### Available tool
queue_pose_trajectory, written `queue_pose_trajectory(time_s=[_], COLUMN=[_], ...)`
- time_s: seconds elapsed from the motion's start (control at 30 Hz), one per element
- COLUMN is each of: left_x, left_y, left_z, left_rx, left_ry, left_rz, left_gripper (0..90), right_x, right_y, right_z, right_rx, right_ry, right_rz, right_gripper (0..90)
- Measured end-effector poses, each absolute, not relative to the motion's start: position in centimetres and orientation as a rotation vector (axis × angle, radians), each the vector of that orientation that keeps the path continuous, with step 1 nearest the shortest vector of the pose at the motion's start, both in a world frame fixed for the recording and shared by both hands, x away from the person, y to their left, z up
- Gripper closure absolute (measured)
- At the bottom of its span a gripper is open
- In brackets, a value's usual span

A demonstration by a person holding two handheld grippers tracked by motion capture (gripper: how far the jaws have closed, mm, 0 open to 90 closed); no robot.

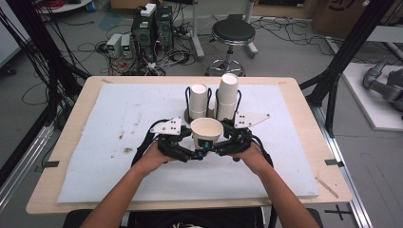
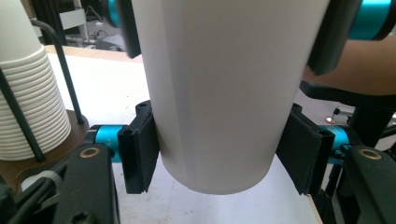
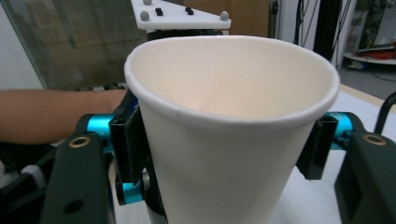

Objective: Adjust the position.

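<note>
A white paper cup (image 1: 206,129) is held upright above the white mat, mouth up, between both grippers. My left gripper (image 1: 197,153) comes in from the left and is shut on the cup's lower part; in the left gripper view its pads (image 2: 140,154) press the cup (image 2: 219,93) near the base. My right gripper (image 1: 216,148) comes in from the right and is shut on the same cup higher up; its pads (image 3: 129,140) clamp the cup (image 3: 224,177) just under the rim. The cup looks empty inside.
Just behind the cup, two stacks of white cups (image 1: 198,99) (image 1: 227,94) stand in a black wire holder on a brown base (image 2: 51,156). The white mat (image 1: 95,142) covers most of the wooden table (image 1: 57,156). A stool (image 1: 233,33) and computers (image 1: 152,28) sit on the floor beyond.
</note>
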State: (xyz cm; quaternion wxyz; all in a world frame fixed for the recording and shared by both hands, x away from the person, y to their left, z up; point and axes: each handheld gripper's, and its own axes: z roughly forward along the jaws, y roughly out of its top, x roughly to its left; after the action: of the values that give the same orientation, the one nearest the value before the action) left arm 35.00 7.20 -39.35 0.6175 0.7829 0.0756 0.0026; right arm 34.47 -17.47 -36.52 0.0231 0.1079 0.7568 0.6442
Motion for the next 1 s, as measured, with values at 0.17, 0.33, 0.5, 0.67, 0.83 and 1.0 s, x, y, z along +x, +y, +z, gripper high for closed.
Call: queue_pose_trajectory(time_s=[0.17, 0.33, 0.5, 0.67, 0.83, 1.0], left_x=[35.4, 36.0, 36.3, 36.7, 36.7, 36.4], left_y=[8.1, 10.3, 12.7, 15.5, 17.7, 19.0], left_z=[-39.7, -39.7, -39.4, -39.3, -39.3, -39.3], left_rx=[1.822, 1.797, 1.763, 1.73, 1.724, 1.7], left_ry=[0.26, 0.346, 0.436, 0.526, 0.588, 0.605], left_rz=[0.049, 0.111, 0.189, 0.282, 0.367, 0.411], left_gripper=[24.2, 23.7, 21.2, 21.2, 21.2, 21.2], right_x=[34.5, 34.9, 35.3, 35.4, 35.6, 35.8], right_y=[-18.2, -19.6, -20.9, -22.2, -23.4, -23.9], right_z=[-36.3, -36.4, -36.5, -36.5, -36.5, -36.6], right_rx=[0.349, 0.385, 0.431, 0.467, 0.502, 0.533], right_ry=[2.313, 2.302, 2.266, 2.233, 2.211, 2.191], right_rz=[1.943, 1.871, 1.846, 1.808, 1.773, 1.758], right_gripper=[37.2, 38.2, 38.9, 39.2, 39.3, 39.3])
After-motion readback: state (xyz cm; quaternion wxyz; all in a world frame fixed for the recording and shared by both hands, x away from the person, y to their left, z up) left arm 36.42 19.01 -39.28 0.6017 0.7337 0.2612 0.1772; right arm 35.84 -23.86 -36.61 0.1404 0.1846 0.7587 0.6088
